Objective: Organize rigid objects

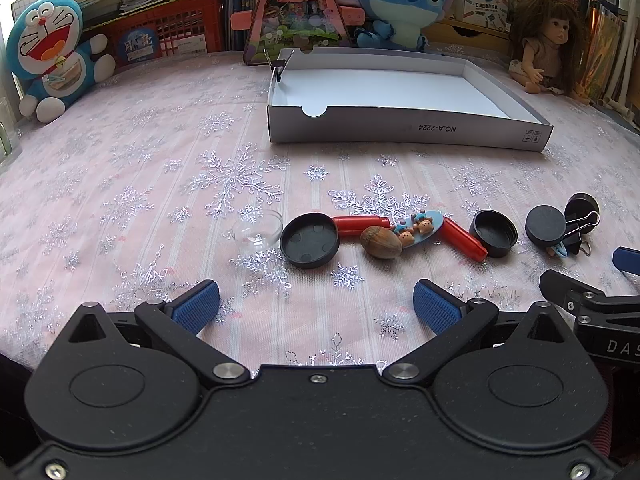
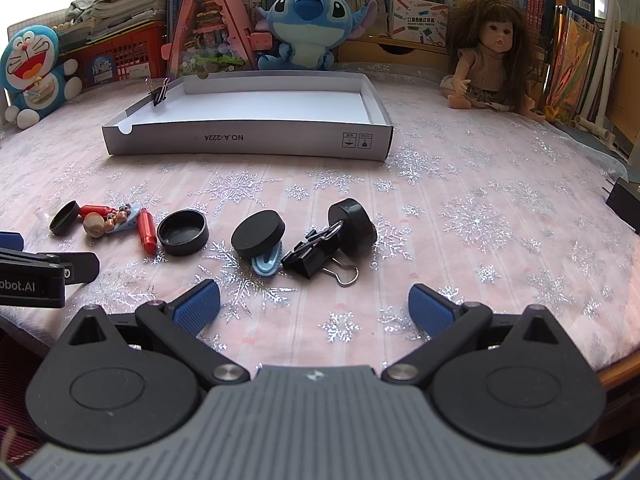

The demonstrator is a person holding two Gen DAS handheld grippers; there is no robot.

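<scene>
A shallow white box (image 1: 404, 131) (image 2: 248, 145) stands at the back of the table, with a black binder clip (image 1: 277, 69) (image 2: 159, 95) on its left rim. Small things lie in a row in front: a clear dish (image 1: 258, 229), black caps (image 1: 310, 241) (image 2: 183, 233), red tubes (image 1: 360, 224) (image 2: 146, 232), a nut (image 1: 381, 242), a blue hair clip with bears (image 1: 418, 227), a black disc (image 2: 258, 234), a binder clip (image 2: 310, 256). My left gripper (image 1: 316, 306) is open and empty short of the row. My right gripper (image 2: 314, 306) is open and empty.
Plush toys (image 1: 48, 52) (image 2: 306, 28), a doll (image 2: 490, 54), a red basket (image 1: 168, 32) and books line the back of the table. A pink snowflake cloth (image 1: 140, 168) covers the table. The table's right edge (image 2: 624, 364) shows in the right wrist view.
</scene>
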